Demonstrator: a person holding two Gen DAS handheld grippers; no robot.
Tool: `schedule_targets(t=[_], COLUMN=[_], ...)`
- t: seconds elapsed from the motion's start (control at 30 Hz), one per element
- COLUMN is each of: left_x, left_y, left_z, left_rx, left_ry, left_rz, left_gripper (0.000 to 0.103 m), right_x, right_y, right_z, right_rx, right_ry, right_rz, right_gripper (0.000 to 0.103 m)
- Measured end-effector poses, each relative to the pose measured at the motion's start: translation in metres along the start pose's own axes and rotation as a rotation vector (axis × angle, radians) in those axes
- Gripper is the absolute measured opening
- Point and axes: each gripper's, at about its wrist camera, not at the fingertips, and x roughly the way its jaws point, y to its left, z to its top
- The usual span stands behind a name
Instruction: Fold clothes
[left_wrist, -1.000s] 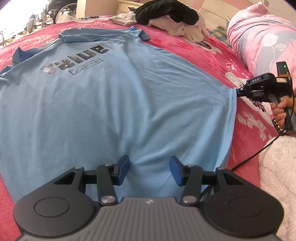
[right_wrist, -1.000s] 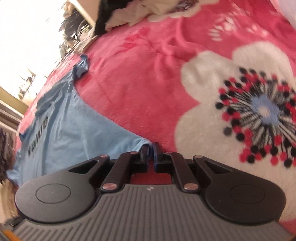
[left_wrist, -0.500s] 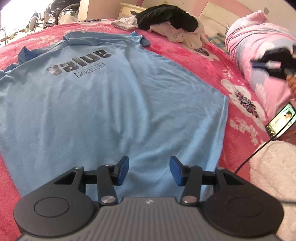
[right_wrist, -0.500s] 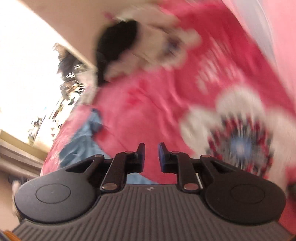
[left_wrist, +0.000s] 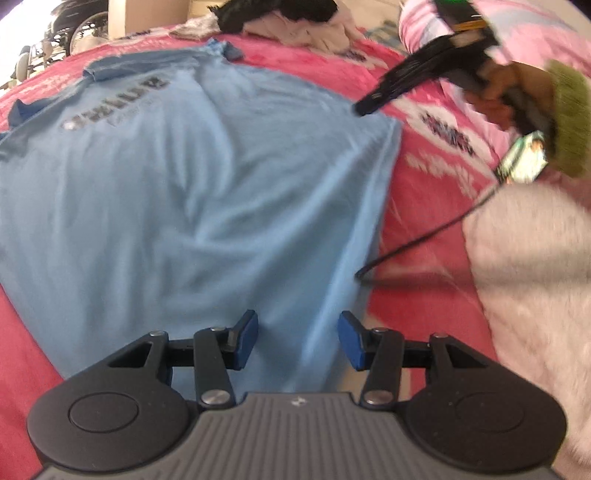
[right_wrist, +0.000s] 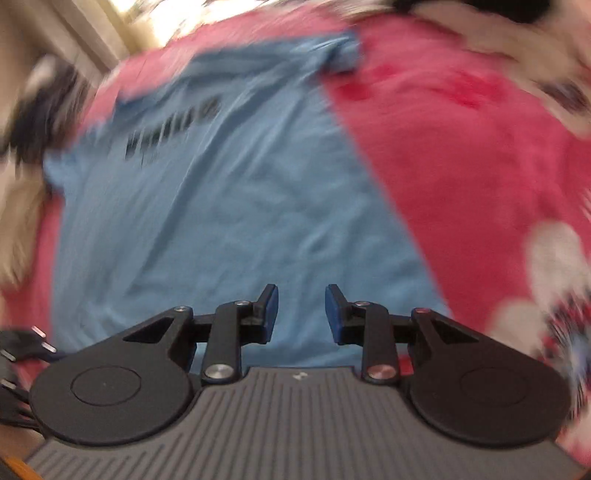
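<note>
A light blue T-shirt (left_wrist: 192, 192) with dark lettering lies spread flat on the pink blanket; it also shows in the right wrist view (right_wrist: 229, 206). My left gripper (left_wrist: 297, 338) is open and empty over the shirt's bottom hem near its right corner. My right gripper (right_wrist: 301, 310) is open and empty, held above the shirt's lower part; in the left wrist view it (left_wrist: 373, 101) hangs in the air over the shirt's right edge, held by a hand.
The pink floral blanket (left_wrist: 436, 155) covers the bed. A pile of black and white clothes (left_wrist: 295, 18) lies at the far end. A pink pillow (left_wrist: 535, 44), a lit phone (left_wrist: 524, 158) with its black cable (left_wrist: 424, 240) and a white fluffy cloth (left_wrist: 535, 277) are at the right.
My right gripper let go of the shirt's right corner, opened, lifted and swung over the shirt. My left gripper shifted right along the hem and stayed open.
</note>
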Motion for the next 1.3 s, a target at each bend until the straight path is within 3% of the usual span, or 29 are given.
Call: schedule_targets(t=[0.1,0.13,0.23,0.33,0.43,0.57,0.77,0.87,0.97,1.03,1.17,1.23,1.3], left_x=[0.0,-0.001,-0.001,-0.004,-0.01,-0.019,-0.049,-0.06,-0.062,-0.06,-0.041,-0.032,-0.025], left_y=[-0.009,-0.01,-0.011,-0.01,-0.003,0.009,0.048,0.068,0.085,0.096,0.119,0.136,0.154], left_z=[-0.013,-0.016,-0.021,-0.025,-0.026,-0.029,-0.032,-0.031,-0.022,-0.013,0.016,0.029,0.04], left_rx=[0.025,0.023,0.019,0.023,0.001,-0.045,-0.166,-0.242,-0.283,-0.295,-0.336,-0.39,-0.445], left_ry=[-0.001,0.0,0.0,0.003,0.012,0.029,0.01,-0.011,-0.055,-0.094,-0.144,-0.168,-0.197], left_rz=[0.01,0.003,-0.015,-0.037,-0.058,-0.069,-0.04,-0.017,0.002,0.003,-0.003,0.017,0.05], left_gripper=[0.05,0.05,0.053,0.053,0.052,0.052,0.052,0.052,0.051,0.051,0.051,0.051,0.051], right_x=[0.033,0.031,0.019,0.014,0.005,-0.015,0.039,0.076,0.089,0.074,0.049,0.038,0.035], right_y=[0.01,0.005,-0.01,-0.018,-0.018,-0.007,0.003,-0.001,-0.003,-0.013,-0.023,-0.024,-0.01], right_z=[-0.015,-0.025,-0.039,-0.054,-0.044,0.013,0.089,0.105,0.083,0.064,0.044,0.051,0.072], right_rx=[-0.134,-0.142,-0.114,-0.104,-0.098,-0.089,-0.094,-0.072,-0.104,-0.083,-0.028,0.023,0.04], right_ry=[0.086,0.065,0.11,0.225,0.27,0.064,-0.059,-0.05,0.031,0.05,0.198,0.193,0.132], right_rz=[-0.058,-0.048,-0.042,-0.085,-0.128,-0.098,-0.04,0.003,-0.048,-0.051,-0.178,-0.184,-0.132], right_gripper=[0.026,0.026,0.026,0.026,0.026,0.026,0.026,0.026,0.025,0.025,0.027,0.027,0.027])
